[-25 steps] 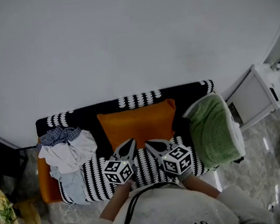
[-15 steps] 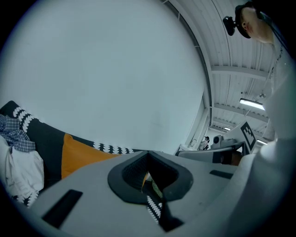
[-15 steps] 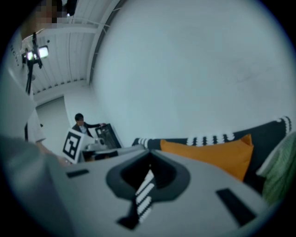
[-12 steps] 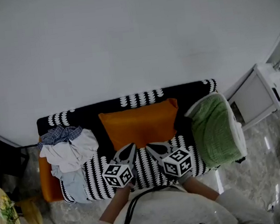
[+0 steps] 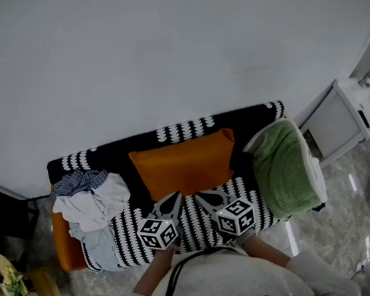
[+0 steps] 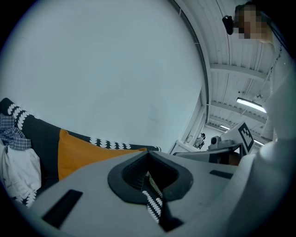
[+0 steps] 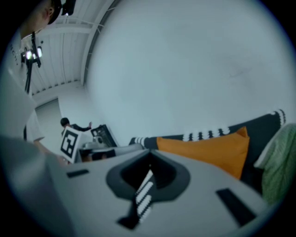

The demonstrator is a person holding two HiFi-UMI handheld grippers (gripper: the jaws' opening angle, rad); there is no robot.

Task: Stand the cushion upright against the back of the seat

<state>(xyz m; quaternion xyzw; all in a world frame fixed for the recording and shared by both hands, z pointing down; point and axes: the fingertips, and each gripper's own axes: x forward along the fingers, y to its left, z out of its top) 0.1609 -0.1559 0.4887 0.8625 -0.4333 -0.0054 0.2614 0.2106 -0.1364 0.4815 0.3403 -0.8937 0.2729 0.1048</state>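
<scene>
On the black-and-white patterned sofa [image 5: 125,230], the orange rectangular fabric cushion [image 5: 184,164] stood upright, leaning against the backrest at the middle of the seat. My left claw [image 5: 175,198] and my right claw [image 5: 200,196] hovered side by side over the seat's front part, just short of the cushion, both with jaws pressed together and holding nothing. A heap of white and checked clothes [image 5: 91,204] lay at the sofa's left end, and a folded green blanket [image 5: 283,171] draped its right armrest.
</scene>
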